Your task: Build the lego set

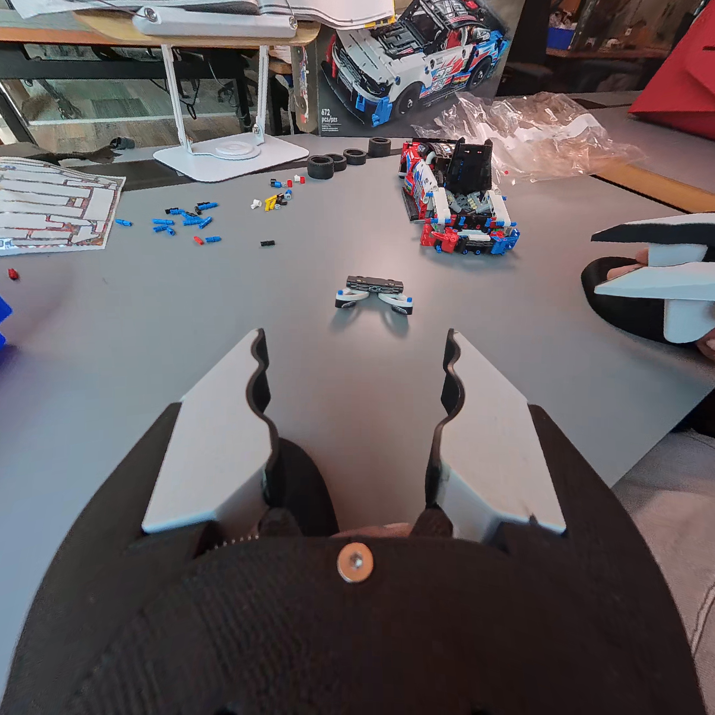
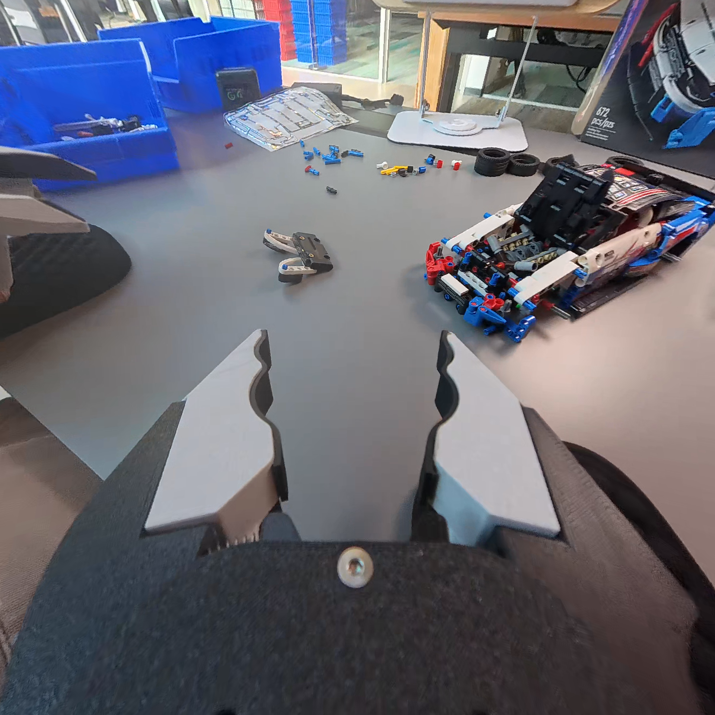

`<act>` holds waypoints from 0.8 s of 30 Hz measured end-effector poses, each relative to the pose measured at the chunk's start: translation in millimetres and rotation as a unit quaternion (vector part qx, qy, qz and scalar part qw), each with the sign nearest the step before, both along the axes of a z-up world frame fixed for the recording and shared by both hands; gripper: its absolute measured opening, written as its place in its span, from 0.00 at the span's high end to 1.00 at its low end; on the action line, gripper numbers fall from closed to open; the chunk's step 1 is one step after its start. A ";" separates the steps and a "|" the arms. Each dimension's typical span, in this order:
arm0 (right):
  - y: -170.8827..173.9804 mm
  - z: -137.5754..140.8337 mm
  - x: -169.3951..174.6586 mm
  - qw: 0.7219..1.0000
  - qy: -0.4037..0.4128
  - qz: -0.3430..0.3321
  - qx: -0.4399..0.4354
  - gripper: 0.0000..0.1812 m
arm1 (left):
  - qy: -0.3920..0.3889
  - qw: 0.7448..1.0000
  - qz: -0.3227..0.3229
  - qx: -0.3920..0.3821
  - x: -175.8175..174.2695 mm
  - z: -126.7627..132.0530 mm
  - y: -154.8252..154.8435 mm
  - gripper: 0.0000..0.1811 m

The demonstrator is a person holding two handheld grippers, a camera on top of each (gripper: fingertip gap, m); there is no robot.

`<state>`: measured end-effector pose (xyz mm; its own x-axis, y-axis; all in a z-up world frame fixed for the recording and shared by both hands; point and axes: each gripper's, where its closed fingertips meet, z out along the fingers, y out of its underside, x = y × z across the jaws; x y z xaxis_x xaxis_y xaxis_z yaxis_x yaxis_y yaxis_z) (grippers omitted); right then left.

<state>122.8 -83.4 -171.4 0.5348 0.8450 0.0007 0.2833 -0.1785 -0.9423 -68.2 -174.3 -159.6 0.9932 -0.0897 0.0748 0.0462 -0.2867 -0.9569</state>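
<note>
Left wrist view is showing the left gripper hovering low over the grey table, its two fingers standing wide apart with nothing between them. Straight ahead, a small grille subassembly, a black bar with two white curved arms, is lying flat on the table, well short of the half-built car that is sitting farther back with its black hood propped up. The right gripper is likewise gaping and empty, and the same subassembly is lying ahead and a little to its left, with the car's open nose off to its right.

Judging by the layout, the step in hand is picking up that subassembly and mating it to the car's front. To do that well, one gripper should be closing across the black bar rather than the thin white arms, which look likely to pivot or pop off under a squeeze. The other should be bracing the car body low on its side so pressing does not skid it across the smooth table. Which pins receive the piece is hard to tell from here; the nose is too cluttered.

Loose blue pins and four tyres are waiting near the lamp base.
</note>
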 end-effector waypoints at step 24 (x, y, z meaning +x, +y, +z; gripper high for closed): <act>2.4 0.8 15.0 0.997 -0.019 -0.063 0.046 0.48 | 0.018 0.999 0.038 0.002 8.0 -12.3 16.0 0.52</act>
